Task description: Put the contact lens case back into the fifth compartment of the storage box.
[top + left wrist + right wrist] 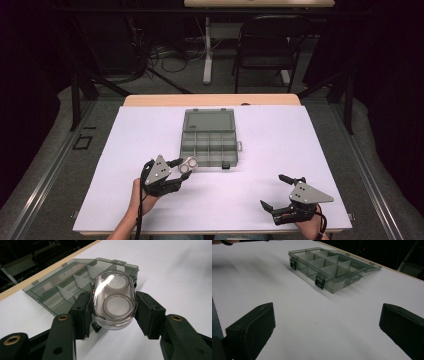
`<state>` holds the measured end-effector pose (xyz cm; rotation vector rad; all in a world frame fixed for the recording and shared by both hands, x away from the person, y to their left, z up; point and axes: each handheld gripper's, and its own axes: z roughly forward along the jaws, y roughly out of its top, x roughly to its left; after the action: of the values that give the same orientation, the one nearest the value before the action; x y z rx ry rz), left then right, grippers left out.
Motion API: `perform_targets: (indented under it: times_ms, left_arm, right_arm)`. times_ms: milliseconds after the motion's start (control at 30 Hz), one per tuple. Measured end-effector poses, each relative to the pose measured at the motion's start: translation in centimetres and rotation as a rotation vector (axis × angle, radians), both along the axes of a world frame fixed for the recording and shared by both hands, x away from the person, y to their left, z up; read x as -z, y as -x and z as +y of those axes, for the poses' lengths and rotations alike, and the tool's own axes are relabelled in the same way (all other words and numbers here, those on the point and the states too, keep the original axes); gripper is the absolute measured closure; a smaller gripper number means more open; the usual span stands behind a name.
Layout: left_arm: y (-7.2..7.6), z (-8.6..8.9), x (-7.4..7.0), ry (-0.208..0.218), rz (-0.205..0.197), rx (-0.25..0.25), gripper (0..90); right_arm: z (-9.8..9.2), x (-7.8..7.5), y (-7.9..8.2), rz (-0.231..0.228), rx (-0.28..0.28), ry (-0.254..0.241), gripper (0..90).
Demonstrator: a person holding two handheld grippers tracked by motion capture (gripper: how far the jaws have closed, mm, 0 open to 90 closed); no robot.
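Note:
A small clear oval case (113,300) with two round grey-rimmed wells sits pinched between the pads of my left gripper (112,311), which is shut on it. From above, the same clear case (188,164) hangs just off the near left corner of the organiser box (209,137), with the left gripper (178,170) behind it. The box is smoky grey, divided into several compartments, its lid (209,120) laid open flat at the far side. My right gripper (276,191) rests open near the table's front right, nothing between its fingers (254,327); the organiser box (329,267) lies ahead of it.
A white sheet (300,145) covers the table, with a wooden edge (150,100) at the back. Two black latches (320,281) stick out from the box's near wall. A folding chair (265,45) and table legs stand on the floor beyond.

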<state>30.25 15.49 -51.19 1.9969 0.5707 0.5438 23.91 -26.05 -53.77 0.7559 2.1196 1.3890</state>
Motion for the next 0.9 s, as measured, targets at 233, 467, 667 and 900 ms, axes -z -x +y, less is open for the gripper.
perform_targets:
  times_ms: [233,467,667,900]
  left_arm:
    - [-0.8,0.3,-0.4,0.026,-0.005,-0.029,49.4]
    - [-1.2,0.3,-0.6,0.032,-0.014,-0.047,49.4]
    - [-1.5,0.3,-0.7,0.033,-0.016,-0.062,49.4]
    - [-1.9,0.4,-0.8,0.041,-0.017,-0.081,49.4]
  right_arm:
    - [0.1,0.0,0.0,0.005,-0.003,0.001,0.1]
    - [0.1,0.0,-0.1,0.002,-0.003,0.001,0.1]
    - [0.1,0.0,-0.1,0.004,-0.002,0.003,0.1]
    - [0.1,0.1,-0.1,0.006,0.000,0.004,0.1]
